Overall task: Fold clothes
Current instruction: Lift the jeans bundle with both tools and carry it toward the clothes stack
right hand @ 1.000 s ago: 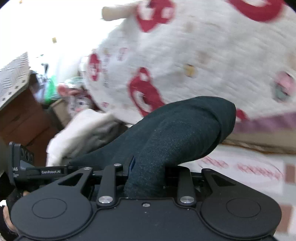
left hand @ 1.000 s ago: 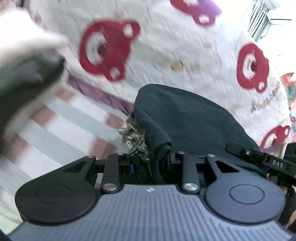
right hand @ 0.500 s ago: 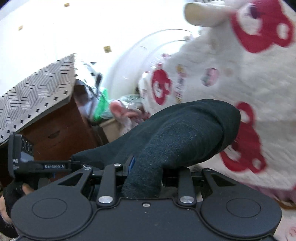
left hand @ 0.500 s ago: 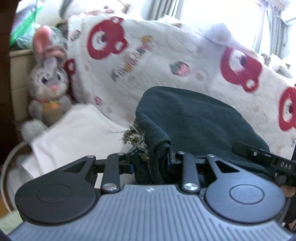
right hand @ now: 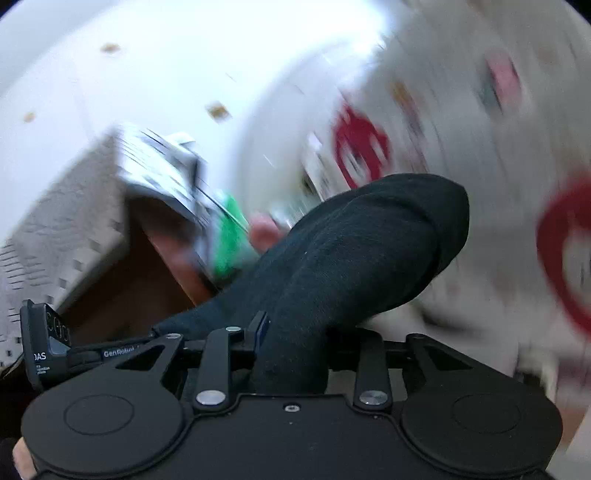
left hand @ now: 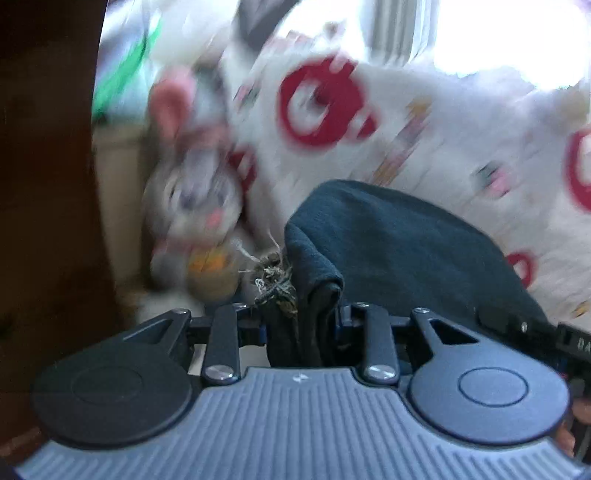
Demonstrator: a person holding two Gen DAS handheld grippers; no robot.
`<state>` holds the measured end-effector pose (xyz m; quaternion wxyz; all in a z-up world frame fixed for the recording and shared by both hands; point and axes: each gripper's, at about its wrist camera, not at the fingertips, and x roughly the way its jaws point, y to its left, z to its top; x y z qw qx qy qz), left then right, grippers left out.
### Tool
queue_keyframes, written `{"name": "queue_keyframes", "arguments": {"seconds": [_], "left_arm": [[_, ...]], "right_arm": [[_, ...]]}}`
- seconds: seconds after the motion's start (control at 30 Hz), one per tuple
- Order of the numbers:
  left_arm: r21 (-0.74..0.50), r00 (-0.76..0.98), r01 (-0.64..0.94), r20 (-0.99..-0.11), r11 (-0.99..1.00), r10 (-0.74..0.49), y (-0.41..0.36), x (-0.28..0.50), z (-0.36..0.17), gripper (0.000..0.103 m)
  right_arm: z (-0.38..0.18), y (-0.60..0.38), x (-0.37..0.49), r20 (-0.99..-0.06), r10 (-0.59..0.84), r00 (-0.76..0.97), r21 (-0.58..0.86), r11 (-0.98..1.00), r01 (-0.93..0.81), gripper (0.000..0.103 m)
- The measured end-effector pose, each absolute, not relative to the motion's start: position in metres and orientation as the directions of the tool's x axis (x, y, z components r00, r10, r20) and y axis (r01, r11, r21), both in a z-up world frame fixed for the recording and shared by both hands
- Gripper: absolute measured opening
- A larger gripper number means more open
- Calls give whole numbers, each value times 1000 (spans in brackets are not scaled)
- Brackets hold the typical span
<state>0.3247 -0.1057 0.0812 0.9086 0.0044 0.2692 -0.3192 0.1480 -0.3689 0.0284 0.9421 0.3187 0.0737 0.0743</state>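
The left claw [left hand: 301,325] pinches a thick fold of the dark cloth [left hand: 391,243], which bulges up toward 1 o'clock. A frayed edge [left hand: 275,284] pokes out beside it. The right claw [right hand: 291,354] is opening, with the dark cloth between its sides. A blurry toy bunny [left hand: 195,192] sits at 10 o'clock by the white blanket with red bears [left hand: 424,122].

Daylight is blowing out the window [left hand: 509,33] and wall [right hand: 122,40]. Backgrounds are smearing with motion blur; fisheye edges are bending.
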Motion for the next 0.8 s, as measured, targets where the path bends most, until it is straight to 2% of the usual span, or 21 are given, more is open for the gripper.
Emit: {"name": "queue_keyframes", "arguments": {"seconds": [0.03, 0.07, 0.1, 0.13, 0.23, 0.33, 0.43, 0.53, 0.6, 0.73, 0.8], "left_arm": [[-189, 635, 549, -540, 814, -553, -107, 337, 65, 28], [-223, 614, 512, -580, 830, -535, -109, 347, 51, 29], [-254, 592, 474, -616, 843, -519, -110, 357, 38, 30], [-270, 588, 467, -616, 842, -524, -111, 359, 31, 31], [-212, 602, 522, -594, 826, -533, -116, 350, 35, 31], [-191, 604, 536, -593, 823, -531, -122, 345, 41, 31], [-171, 623, 538, -579, 825, -526, -122, 348, 47, 30], [-180, 621, 501, -606, 847, -497, -116, 363, 52, 31], [-187, 618, 464, -632, 866, -467, -111, 374, 54, 33], [79, 735, 471, -586, 879, -341, -124, 356, 45, 39], [153, 781, 475, -526, 867, -335, -124, 335, 49, 39]], "right_arm": [[12, -369, 158, -138, 200, 970, 640, 765, -67, 43], [-9, -370, 170, -203, 243, 949, 671, 740, -46, 59], [-30, -371, 180, -261, 287, 922, 699, 714, -25, 62], [-48, -373, 182, -285, 328, 901, 723, 690, -22, 62], [-66, -381, 152, -177, 363, 915, 760, 641, -108, 62], [-76, -385, 140, -114, 410, 905, 812, 563, -153, 62], [-84, -387, 131, -42, 454, 890, 853, 481, -205, 52], [-74, -376, 130, 18, 460, 888, 862, 442, -247, 48], [-62, -362, 139, -2, 462, 887, 828, 498, -258, 47], [-69, -344, 154, -154, 446, 881, 775, 608, -172, 41], [-66, -337, 147, -174, 436, 883, 744, 646, -172, 41]]}}
